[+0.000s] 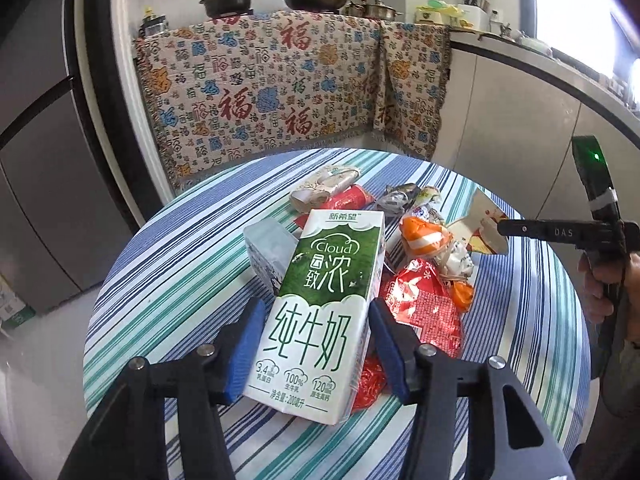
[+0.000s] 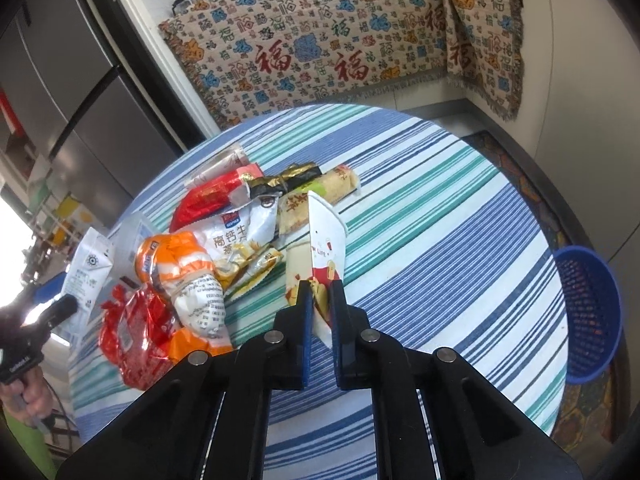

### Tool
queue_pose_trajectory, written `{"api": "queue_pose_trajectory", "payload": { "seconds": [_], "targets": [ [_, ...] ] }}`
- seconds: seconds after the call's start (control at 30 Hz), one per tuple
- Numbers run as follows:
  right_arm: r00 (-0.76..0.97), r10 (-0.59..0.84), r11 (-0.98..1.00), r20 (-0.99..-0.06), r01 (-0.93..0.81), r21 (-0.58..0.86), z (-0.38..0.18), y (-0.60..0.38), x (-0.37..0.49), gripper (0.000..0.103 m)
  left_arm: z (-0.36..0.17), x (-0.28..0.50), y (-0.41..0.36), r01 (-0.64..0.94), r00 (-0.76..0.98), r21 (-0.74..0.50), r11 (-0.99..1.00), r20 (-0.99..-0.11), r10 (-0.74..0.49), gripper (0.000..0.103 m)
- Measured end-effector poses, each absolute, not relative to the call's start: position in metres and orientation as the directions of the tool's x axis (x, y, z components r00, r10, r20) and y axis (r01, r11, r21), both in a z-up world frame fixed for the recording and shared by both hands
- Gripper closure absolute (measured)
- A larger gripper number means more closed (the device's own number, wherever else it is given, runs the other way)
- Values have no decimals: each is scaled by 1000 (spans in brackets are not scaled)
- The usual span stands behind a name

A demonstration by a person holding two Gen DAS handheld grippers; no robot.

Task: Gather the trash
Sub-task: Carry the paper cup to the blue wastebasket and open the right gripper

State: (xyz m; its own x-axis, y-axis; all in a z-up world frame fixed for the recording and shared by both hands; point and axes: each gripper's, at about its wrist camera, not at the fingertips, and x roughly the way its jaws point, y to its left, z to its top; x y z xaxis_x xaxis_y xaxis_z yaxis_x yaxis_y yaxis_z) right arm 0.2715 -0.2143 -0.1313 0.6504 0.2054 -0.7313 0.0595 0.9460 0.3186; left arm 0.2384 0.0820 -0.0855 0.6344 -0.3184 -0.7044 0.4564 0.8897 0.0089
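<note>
Over table: left gripper [image 1: 316, 344] clamps milk carton [image 1: 320, 300], right gripper [image 2: 320, 304] pinches paper cup [image 2: 326, 240].

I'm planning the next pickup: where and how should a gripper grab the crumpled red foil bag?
Grip the red foil bag at its bunched upper end beside the orange wrapper, coming from above: it lies flat on the striped tablecloth, and only crumpled folds give the fingers purchase.

Both wrist cameras looked forward and down, close over the counter [image 1: 520, 320], sharing its trash pile [image 2: 192, 272] from opposite sides.
</note>
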Motion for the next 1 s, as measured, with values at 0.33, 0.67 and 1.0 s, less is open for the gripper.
{"api": "queue_pose_trajectory", "payload": {
  "seconds": [0.33,0.67,1.0],
  "targets": [
    [692,196,956,-694,21,291,-98,-249,234,97,-68,206,45,283,662,-84,956,-704,-258,48],
    [701,91,967,-707,106,229,-91,-336,191,96,-71,192,-84,362,637,-136,922,-686,-351,48],
    [603,-74,953,-794,278,122,-121,-458,180,96,-100,206,-254,521,500,-198,830,-718,-485,48]
  ]
}}
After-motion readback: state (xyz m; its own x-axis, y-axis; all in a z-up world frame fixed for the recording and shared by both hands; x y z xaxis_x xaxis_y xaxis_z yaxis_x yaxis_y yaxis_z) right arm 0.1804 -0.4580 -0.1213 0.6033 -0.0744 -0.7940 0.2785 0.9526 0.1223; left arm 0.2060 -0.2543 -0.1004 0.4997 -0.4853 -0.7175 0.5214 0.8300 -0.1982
